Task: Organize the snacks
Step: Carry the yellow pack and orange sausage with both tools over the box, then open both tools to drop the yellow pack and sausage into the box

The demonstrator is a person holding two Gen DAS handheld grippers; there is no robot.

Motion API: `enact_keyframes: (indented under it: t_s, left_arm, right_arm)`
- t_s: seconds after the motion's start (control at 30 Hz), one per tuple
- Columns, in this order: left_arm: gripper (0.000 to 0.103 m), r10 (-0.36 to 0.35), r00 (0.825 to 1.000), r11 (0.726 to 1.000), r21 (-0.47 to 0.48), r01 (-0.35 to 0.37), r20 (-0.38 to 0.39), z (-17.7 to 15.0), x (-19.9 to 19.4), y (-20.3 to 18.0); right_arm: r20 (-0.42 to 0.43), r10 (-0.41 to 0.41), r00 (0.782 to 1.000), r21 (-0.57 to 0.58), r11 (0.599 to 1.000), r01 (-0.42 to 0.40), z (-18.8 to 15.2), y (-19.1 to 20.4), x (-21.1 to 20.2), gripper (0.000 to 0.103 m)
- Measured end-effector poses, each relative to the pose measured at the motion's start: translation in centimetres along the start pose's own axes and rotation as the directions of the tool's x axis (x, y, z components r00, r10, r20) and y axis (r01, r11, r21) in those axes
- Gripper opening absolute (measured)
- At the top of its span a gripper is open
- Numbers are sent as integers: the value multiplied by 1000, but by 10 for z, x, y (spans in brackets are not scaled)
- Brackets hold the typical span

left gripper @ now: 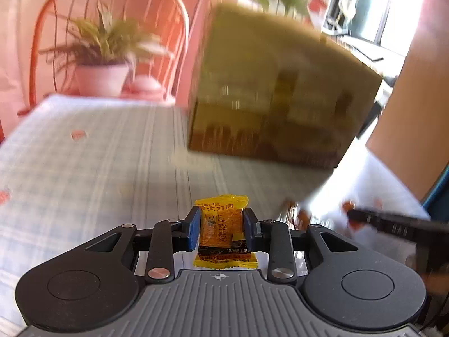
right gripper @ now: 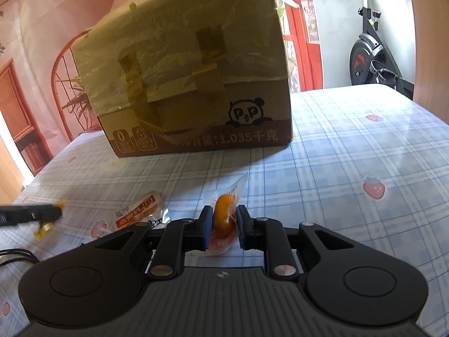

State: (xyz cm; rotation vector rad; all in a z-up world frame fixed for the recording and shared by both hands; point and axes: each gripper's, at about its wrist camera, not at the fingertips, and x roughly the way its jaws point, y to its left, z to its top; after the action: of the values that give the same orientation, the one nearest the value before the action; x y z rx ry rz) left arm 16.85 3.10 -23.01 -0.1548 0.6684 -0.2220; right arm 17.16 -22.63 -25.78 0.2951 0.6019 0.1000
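Observation:
My left gripper (left gripper: 222, 229) is shut on a yellow snack packet (left gripper: 223, 224) with an orange window, held above the checked tablecloth (left gripper: 84, 168). A taped cardboard box (left gripper: 275, 90) stands ahead and to the right, blurred. My right gripper (right gripper: 223, 224) is shut on a clear packet holding an orange round snack (right gripper: 223, 219), low over the cloth. The box (right gripper: 190, 84), with a panda print, stands straight ahead of it. The left gripper's finger (right gripper: 31, 214) with the yellow packet shows at the far left of the right wrist view.
An orange-and-white snack packet (right gripper: 140, 210) lies on the cloth left of my right gripper. A potted plant (left gripper: 103, 56) and a red chair (left gripper: 112, 14) stand beyond the table's far edge. An exercise bike (right gripper: 373, 50) stands at the back right.

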Motion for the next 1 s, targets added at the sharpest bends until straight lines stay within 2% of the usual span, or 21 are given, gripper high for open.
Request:
enact_keyframes:
  t_s: [0.1, 0.23, 0.43, 0.53, 0.63, 0.73, 0.9, 1.0]
  left_arm:
    - [33, -13, 998, 1000, 4, 13, 63, 24, -14, 0]
    - [34, -43, 986, 999, 30, 39, 159, 66, -27, -12]
    - [34, -100, 957, 993, 83, 81, 274, 142, -27, -42]
    - [34, -128, 947, 989, 110, 99, 295, 178, -10, -61]
    - [34, -142, 951, 986, 129, 109, 275, 205, 14, -80]
    - [34, -131, 963, 985, 143, 98, 235, 222, 46, -93]
    - [34, -106, 977, 982, 173, 73, 188, 236, 84, -101]
    - [38, -101, 983, 975, 211, 67, 154, 233, 91, -99]
  right_arm:
    - [24, 9, 1000, 4, 1000, -9, 9, 1, -8, 20]
    - [112, 29, 993, -28, 999, -26, 42, 6, -27, 20]
    - [286, 81, 955, -86, 995, -59, 122, 16, -55, 20]
    - [332, 88, 939, -121, 991, -50, 162, 21, -56, 20]
    - [342, 67, 937, -128, 991, -24, 196, 21, -42, 20]
    - [305, 32, 952, -89, 996, -5, 221, 13, -18, 20]
    - [251, -6, 968, -27, 1000, 14, 232, -1, 11, 20]
    - [234, -1, 972, -20, 1000, 6, 231, -5, 18, 22]
